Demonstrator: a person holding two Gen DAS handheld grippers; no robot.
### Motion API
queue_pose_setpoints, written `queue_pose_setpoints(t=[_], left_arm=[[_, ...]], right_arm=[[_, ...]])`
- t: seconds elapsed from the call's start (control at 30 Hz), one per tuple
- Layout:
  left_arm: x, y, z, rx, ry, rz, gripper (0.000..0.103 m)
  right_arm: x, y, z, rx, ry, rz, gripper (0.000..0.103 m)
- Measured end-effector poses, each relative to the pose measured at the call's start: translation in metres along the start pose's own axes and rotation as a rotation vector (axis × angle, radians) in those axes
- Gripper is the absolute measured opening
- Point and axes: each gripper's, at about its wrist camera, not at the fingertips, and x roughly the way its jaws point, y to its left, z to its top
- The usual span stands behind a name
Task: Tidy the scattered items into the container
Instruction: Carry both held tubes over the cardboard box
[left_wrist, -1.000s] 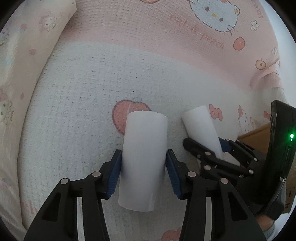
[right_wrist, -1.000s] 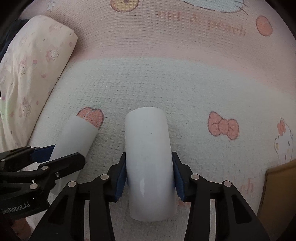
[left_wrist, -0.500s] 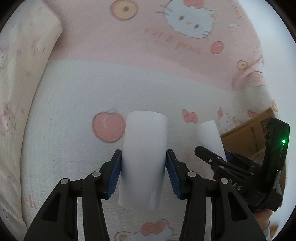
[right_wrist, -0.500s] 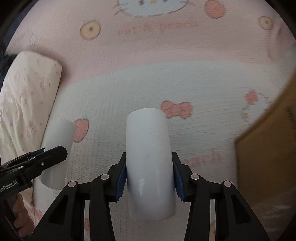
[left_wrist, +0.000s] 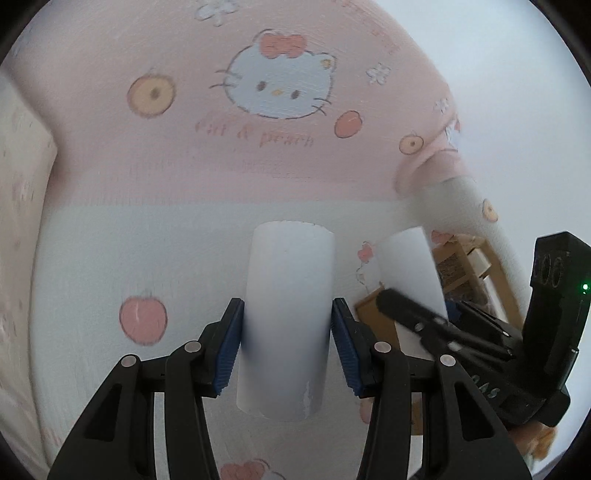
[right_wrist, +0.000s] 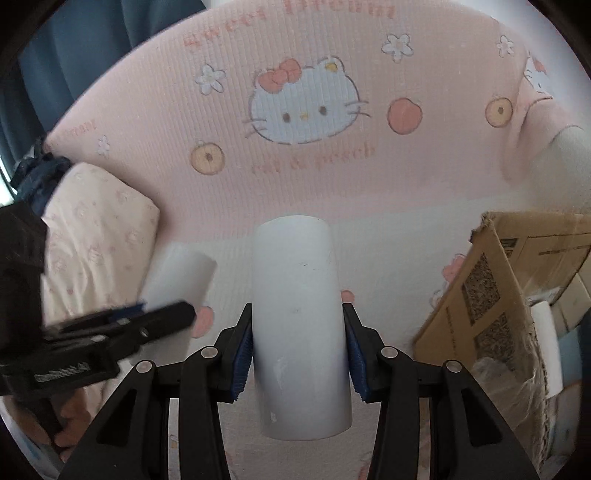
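My left gripper is shut on a white cylindrical roll and holds it above the pink and white Hello Kitty blanket. My right gripper is shut on a second white roll, also lifted. The right gripper with its roll shows at the right of the left wrist view. The left gripper with its roll shows at the left of the right wrist view. A brown cardboard box stands at the right, with a white roll inside it.
A pale patterned pillow lies at the left of the bed. Dark blue curtains hang behind the bed. The box also shows behind the right gripper in the left wrist view.
Both grippers have risen with their rolls and swung toward the right. The blanket has dropped away and the cardboard box has come further into view.
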Motion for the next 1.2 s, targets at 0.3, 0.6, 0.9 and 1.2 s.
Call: queue_pose_setpoints(t=[0.3,0.6,0.9,1.2], left_arm=[[0.009,-0.044,0.032,0.063,0.027,-0.157,0.052],[0.006,-0.125,0.064,0.260,0.010,-0.242,0.052],[0.030,-0.191,0.085,0.450,0.130,-0.284,0.052],[0.049,-0.232,0.082,0.525,0.214,-0.366,0.052]], right_arm=[[-0.038,-0.025,0.015,0.052,-0.049,0.038,0.041],[-0.070,-0.096,0.031,0.383,-0.001,0.123,0.041],[-0.102,-0.139,0.026,0.403,-0.042,0.037,0.041],[-0.134,-0.189,0.022,0.422,-0.025,-0.099,0.041]])
